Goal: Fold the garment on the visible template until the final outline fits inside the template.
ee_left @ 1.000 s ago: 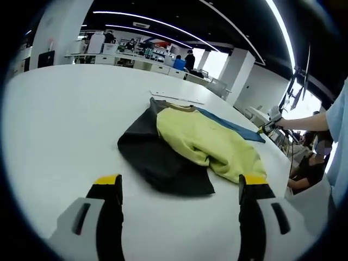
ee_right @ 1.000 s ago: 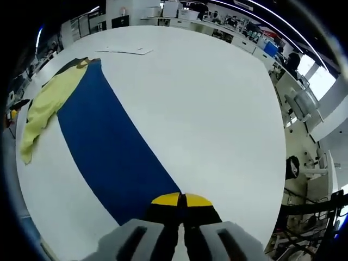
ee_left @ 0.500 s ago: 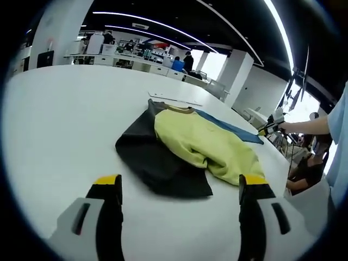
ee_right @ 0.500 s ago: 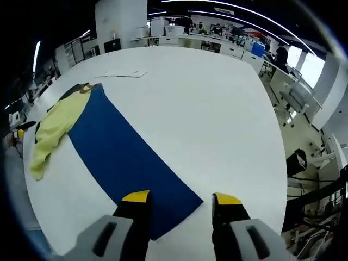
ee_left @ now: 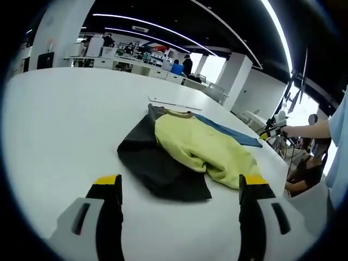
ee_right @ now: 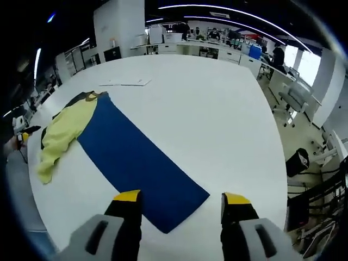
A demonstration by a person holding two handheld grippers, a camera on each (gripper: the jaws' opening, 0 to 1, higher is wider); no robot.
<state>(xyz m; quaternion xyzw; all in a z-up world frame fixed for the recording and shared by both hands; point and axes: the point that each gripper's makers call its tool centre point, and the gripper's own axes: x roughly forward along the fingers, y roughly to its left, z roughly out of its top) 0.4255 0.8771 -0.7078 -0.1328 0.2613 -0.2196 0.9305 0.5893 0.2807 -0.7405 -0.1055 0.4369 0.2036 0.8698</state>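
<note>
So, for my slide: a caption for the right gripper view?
Open right gripper above the blue template's near corner; yellow-and-black garment bunched at its far end.

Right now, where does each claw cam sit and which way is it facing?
Left gripper view: low over the white table, facing the yellow-and-black garment; left claw open at bottom; a hand and sleeve at right.
Right gripper view: higher, looking down along the blue template; right claw open over its near end.
Shared: garment, template, table.
</note>
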